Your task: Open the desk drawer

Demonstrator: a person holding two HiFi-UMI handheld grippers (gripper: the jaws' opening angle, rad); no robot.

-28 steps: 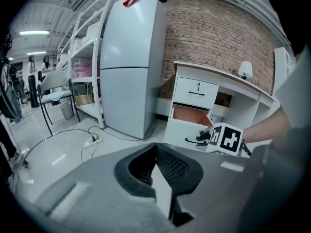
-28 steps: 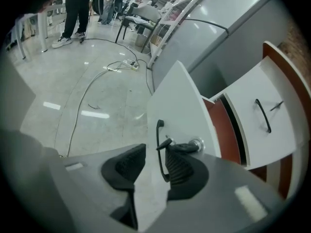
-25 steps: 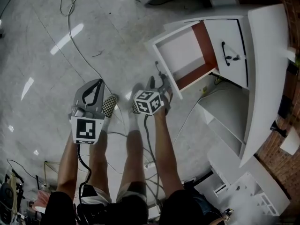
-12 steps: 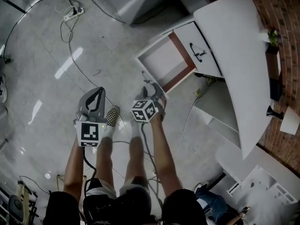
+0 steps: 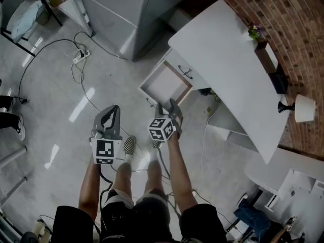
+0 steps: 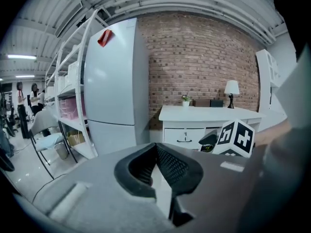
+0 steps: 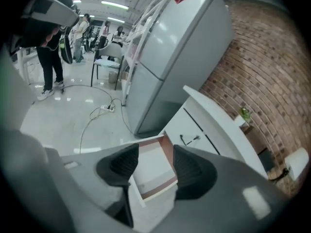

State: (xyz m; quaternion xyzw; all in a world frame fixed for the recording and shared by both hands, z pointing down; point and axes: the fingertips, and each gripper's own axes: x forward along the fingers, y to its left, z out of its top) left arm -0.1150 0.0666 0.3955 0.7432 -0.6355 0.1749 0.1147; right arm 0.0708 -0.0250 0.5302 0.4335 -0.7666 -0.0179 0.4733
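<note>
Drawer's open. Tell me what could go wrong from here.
1. The drawer stands pulled out low over the floor, just ahead of the person's shoes. A step forward could bang a shin on it or knock it shut.
2. A cable runs loose across the floor from a power strip beside the drawer. A foot could snag it.

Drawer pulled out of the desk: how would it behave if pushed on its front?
The drawer looks empty, so probably light and easy to slide back. Its flat board walls suggest stiffness. Pulled far out of the desk, it may sag.
</note>
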